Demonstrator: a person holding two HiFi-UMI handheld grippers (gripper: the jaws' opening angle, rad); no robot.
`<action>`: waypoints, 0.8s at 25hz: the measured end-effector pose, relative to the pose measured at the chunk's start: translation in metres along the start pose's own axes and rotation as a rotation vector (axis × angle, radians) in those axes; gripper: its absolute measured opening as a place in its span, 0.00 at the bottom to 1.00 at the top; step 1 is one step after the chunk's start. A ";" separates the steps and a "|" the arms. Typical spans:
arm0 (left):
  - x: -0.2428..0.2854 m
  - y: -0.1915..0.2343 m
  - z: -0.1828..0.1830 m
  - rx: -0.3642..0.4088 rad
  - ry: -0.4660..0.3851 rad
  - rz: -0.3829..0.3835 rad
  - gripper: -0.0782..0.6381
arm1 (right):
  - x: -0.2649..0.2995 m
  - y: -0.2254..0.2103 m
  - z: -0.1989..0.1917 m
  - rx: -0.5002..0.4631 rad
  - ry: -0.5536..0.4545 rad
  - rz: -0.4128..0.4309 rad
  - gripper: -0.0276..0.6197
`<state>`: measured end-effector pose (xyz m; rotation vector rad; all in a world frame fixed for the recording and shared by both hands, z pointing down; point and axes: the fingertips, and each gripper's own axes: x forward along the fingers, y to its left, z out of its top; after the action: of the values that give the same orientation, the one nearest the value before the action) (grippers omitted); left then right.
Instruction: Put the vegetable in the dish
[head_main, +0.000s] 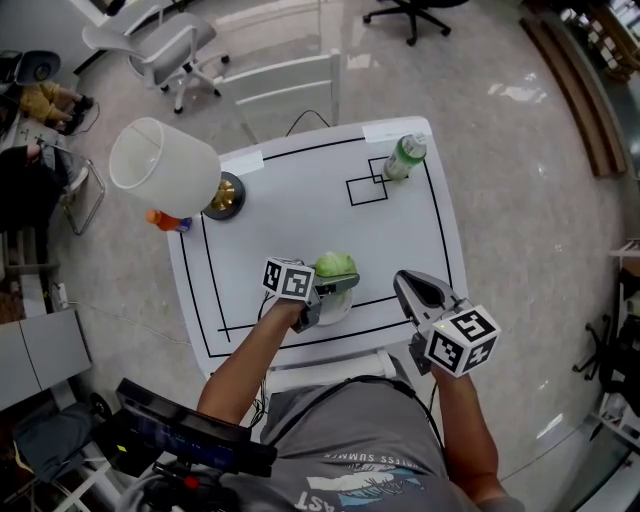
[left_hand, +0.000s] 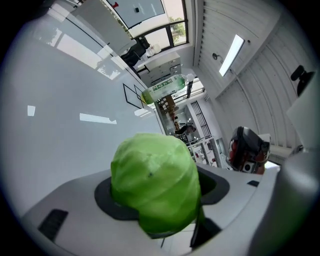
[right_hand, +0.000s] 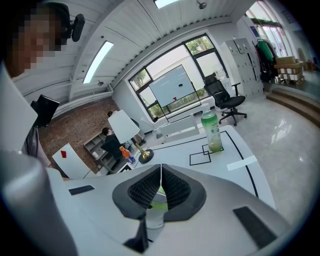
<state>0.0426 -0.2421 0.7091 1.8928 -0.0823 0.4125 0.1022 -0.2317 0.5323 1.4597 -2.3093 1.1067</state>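
Observation:
A round green cabbage-like vegetable (head_main: 336, 265) sits between the jaws of my left gripper (head_main: 340, 281), near the front of the white table (head_main: 300, 190). Up close in the left gripper view, both pads press on the vegetable (left_hand: 155, 180). Directly beneath it is a white dish (head_main: 333, 307), mostly hidden by the gripper. The right gripper view shows the dish (right_hand: 154, 218) as a white cup shape with the vegetable (right_hand: 159, 203) just over it. My right gripper (head_main: 400, 281) hovers to the right of the dish, its jaws closed together and empty (right_hand: 161, 186).
A green-labelled bottle (head_main: 405, 157) stands by a small square mark at the table's back right. A lamp with a white shade (head_main: 163, 167) and brass base (head_main: 226, 196) stands at the back left, beside an orange bottle (head_main: 165, 220). Office chairs (head_main: 165, 45) stand beyond the table.

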 end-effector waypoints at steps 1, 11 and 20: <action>-0.001 -0.003 -0.001 0.013 0.021 0.006 0.53 | -0.001 -0.001 0.000 0.001 -0.002 -0.001 0.06; -0.023 -0.010 -0.035 0.170 0.297 0.045 0.53 | 0.001 0.003 -0.004 -0.001 -0.006 0.023 0.05; -0.025 0.009 -0.071 0.151 0.441 0.080 0.53 | 0.002 0.007 -0.007 -0.008 -0.001 0.029 0.06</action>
<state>-0.0004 -0.1830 0.7302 1.9061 0.1716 0.9025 0.0936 -0.2269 0.5345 1.4286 -2.3403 1.1039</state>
